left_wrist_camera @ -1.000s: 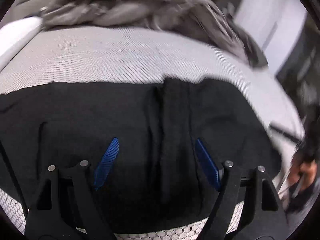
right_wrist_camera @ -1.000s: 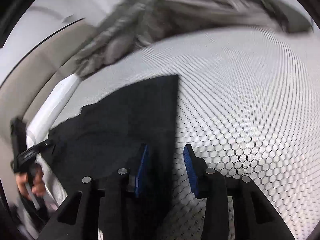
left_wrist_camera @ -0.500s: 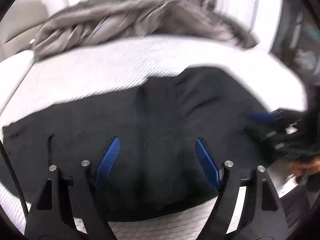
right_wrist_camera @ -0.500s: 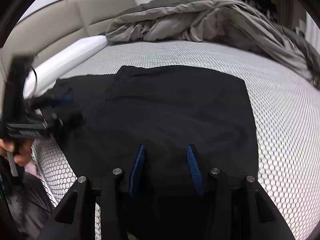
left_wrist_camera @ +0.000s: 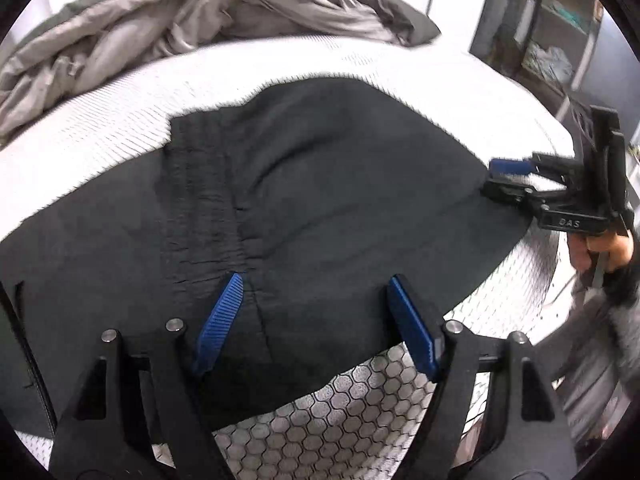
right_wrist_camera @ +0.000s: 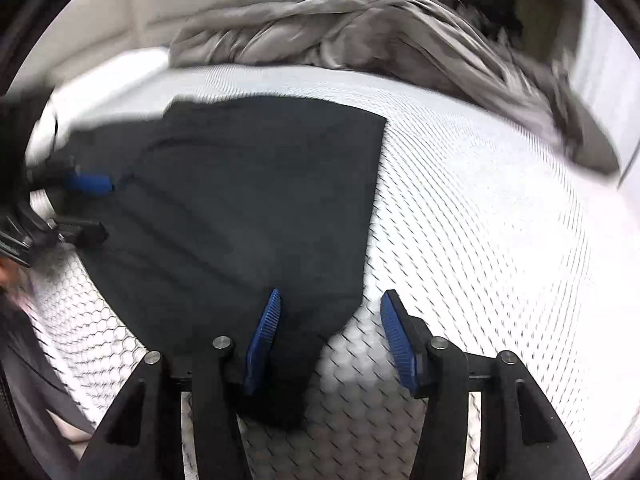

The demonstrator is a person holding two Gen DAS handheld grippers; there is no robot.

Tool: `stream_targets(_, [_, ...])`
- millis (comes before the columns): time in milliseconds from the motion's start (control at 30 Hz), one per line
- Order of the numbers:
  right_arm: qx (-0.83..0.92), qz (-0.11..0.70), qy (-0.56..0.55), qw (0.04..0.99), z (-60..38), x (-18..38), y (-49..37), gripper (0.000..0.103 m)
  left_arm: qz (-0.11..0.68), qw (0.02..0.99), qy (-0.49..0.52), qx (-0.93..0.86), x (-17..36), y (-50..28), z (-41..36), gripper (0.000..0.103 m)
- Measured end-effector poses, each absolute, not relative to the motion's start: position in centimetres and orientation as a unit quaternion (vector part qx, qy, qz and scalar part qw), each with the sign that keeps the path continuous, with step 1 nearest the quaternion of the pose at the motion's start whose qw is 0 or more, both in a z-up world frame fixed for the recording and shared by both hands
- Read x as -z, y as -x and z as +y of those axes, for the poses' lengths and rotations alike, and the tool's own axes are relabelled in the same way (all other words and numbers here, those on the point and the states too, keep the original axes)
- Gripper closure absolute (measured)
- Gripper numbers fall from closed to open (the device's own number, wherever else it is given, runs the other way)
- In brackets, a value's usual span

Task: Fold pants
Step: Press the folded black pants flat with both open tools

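Bed with white honeycomb-mesh mattress cover [left_wrist_camera: 360,420] filled near view; rumpled grey duvet [left_wrist_camera: 168,28] lay far; beige padded headboard [right_wrist_camera: 132,4] far left; dark shelving [left_wrist_camera: 560,36] far right.

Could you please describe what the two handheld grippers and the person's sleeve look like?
Both the left gripper and the right gripper have black angular finger arms with silver bolt heads and ribbed blue pads. Seen from the left camera, the right gripper's black body carries pale lettering, too blurred to read surely. The sleeve is dark with a grey fuzzy part.

White honeycomb-mesh bed [left_wrist_camera: 360,412] with black pants [left_wrist_camera: 320,200] and crumpled grey duvet [left_wrist_camera: 180,12]
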State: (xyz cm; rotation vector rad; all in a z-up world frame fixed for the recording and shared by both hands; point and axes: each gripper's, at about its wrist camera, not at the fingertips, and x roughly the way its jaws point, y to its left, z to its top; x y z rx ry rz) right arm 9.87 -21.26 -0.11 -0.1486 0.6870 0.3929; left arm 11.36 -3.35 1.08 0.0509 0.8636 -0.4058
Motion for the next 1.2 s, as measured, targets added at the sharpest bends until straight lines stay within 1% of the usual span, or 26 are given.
stream_targets(133, [-0.224,0.277,0.055,0.933,-19.1,-2.3,-8.8,0.051,0.363,0.908,0.010,0.209,-3.6,-11.9,-3.9,0.029])
stream_targets(233, [-0.251,0.272,0.041,0.928,-15.8,-2.4,-10.0,0.052,0.388,0.899,0.007,0.205,-2.8,-14.1,-6.2,0.030])
stream_targets(267, [-0.254,0.289,0.042,0.922,-14.5,-1.9,-11.0,0.053,0.401,0.894,0.002,0.199,-2.2,-14.8,-6.9,0.032])
stream_targets(300, [-0.257,0.305,0.044,0.916,-13.5,-1.4,-11.9,0.057,0.420,0.890,-0.012,0.175,-1.1,-15.8,-7.2,0.037])
stream_targets(333, [-0.253,0.324,0.053,0.910,-12.7,-0.6,-12.9,0.057,0.427,0.889,-0.023,0.162,-0.5,-16.1,-7.2,0.042])
stream_targets(367, [-0.248,0.337,0.073,0.905,-12.1,0.2,-13.5,0.057,0.429,0.888,-0.029,0.162,-0.2,-16.2,-7.4,0.043])
stream_targets(433, [-0.247,0.327,0.109,0.906,-12.2,0.6,-13.2,0.060,0.430,0.886,-0.028,0.171,0.0,-15.6,-6.0,0.045])
stream_targets(500, [-0.227,0.323,0.120,0.911,-13.7,0.4,-12.9,0.060,0.431,0.884,-0.016,0.180,0.1,-14.8,-4.5,0.047])
stream_targets(567, [-0.194,0.331,0.107,0.917,-16.3,0.7,-13.0,0.060,0.430,0.885,-0.019,0.176,0.1,-13.9,-3.6,0.048])
stream_targets(667, [-0.199,0.324,0.046,0.924,-19.4,-0.2,-12.3,0.059,0.418,0.892,-0.014,0.172,-1.1,-13.2,-3.0,0.047])
stream_targets(800, [-0.218,0.305,0.027,0.927,-17.6,-2.4,-12.3,0.059,0.382,0.907,0.017,0.175,-3.9,-14.0,-3.9,0.047])
stream_targets(867, [-0.233,0.311,0.014,0.922,-15.5,-2.9,-13.7,0.059,0.391,0.905,0.014,0.168,-4.0,-15.7,-4.9,0.047])
stream_targets(933, [-0.247,0.330,0.010,0.911,-13.1,-2.6,-15.3,0.059,0.415,0.896,0.005,0.157,-2.9,-17.7,-5.8,0.047])
stream_targets(1000, [-0.257,0.357,0.024,0.898,-11.3,-1.6,-16.3,0.059,0.444,0.884,0.000,0.145,-1.3,-19.1,-6.2,0.049])
stream_targets(1033, [-0.250,0.372,0.057,0.892,-10.5,-0.7,-16.7,0.059,0.443,0.884,-0.003,0.151,-0.8,-19.2,-6.0,0.051])
stream_targets(1067, [-0.250,0.371,0.078,0.891,-10.4,-0.3,-16.8,0.060,0.439,0.884,-0.009,0.160,-0.8,-18.9,-5.7,0.052])
stream_targets(1100, [-0.246,0.365,0.098,0.893,-10.7,-0.1,-16.6,0.061,0.437,0.885,-0.009,0.163,-0.9,-18.9,-5.3,0.055])
stream_targets(1200, [-0.163,0.355,0.122,0.912,-13.6,-0.4,-16.7,0.061,0.431,0.887,0.001,0.166,-0.9,-17.6,-3.5,0.056])
